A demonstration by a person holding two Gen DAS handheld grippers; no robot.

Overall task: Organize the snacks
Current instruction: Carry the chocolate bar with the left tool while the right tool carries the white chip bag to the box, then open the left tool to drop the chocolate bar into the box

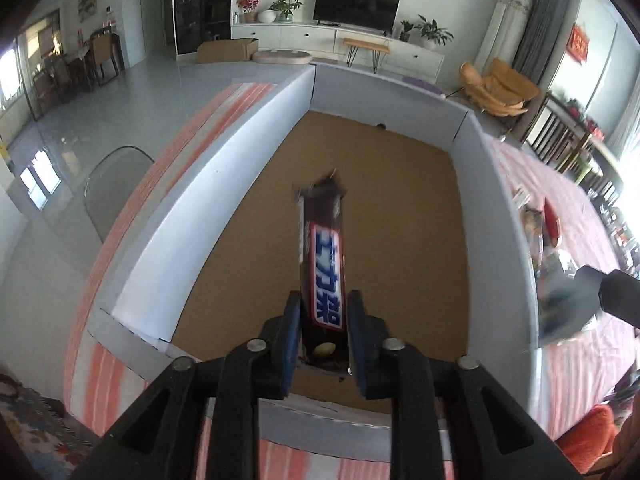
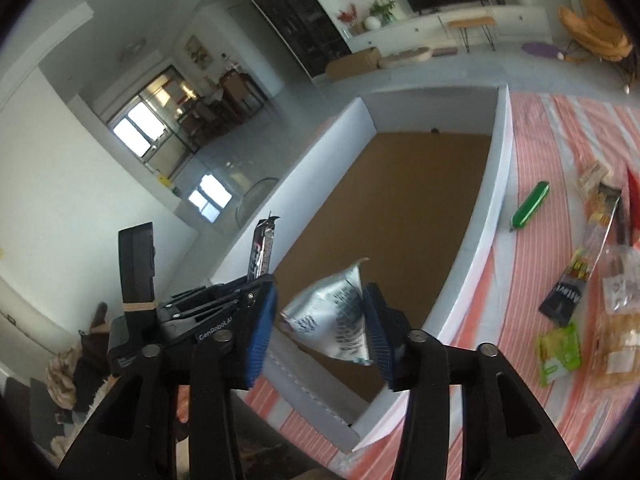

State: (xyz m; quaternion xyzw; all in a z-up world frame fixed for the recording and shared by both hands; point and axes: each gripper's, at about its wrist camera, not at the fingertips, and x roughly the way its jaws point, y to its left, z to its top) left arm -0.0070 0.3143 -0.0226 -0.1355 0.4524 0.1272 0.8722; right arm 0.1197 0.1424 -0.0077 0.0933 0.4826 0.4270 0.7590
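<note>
Over the box [image 1: 400, 216], both grippers hang w/ a snack each. Hard to read: in the left wrist view the right gripper [image 1: 608, 300] is a dark blur at the right edge, its packet smeared. Snacks beyond the box's right wall are cut off by that wall & blurred there.

Box: white walls, brown cardboard floor, sits on the red-striped cloth [image 2: 560, 140]. Floor looks bare except a small dark speck at the far wall; can't tell what it is.

Left gripper [image 1: 324, 344]: jaws partly apart, chocolate bar [image 1: 324, 256] between the blue pads [image 1: 292, 340], slim gaps on both sides, so not clamped. Bar points toward the box's far wall, above its floor.

Right gripper [image 2: 320, 328]: jaws wide, silver packet [image 2: 332, 316] between them, touching the right pad, clear of the left one; above the box's near edge.

On the cloth right of the box: green pen-like item [image 2: 530, 204], dark stick pack [image 2: 568, 292], green packet [image 2: 558, 354], bread bag [image 2: 618, 320].
</note>
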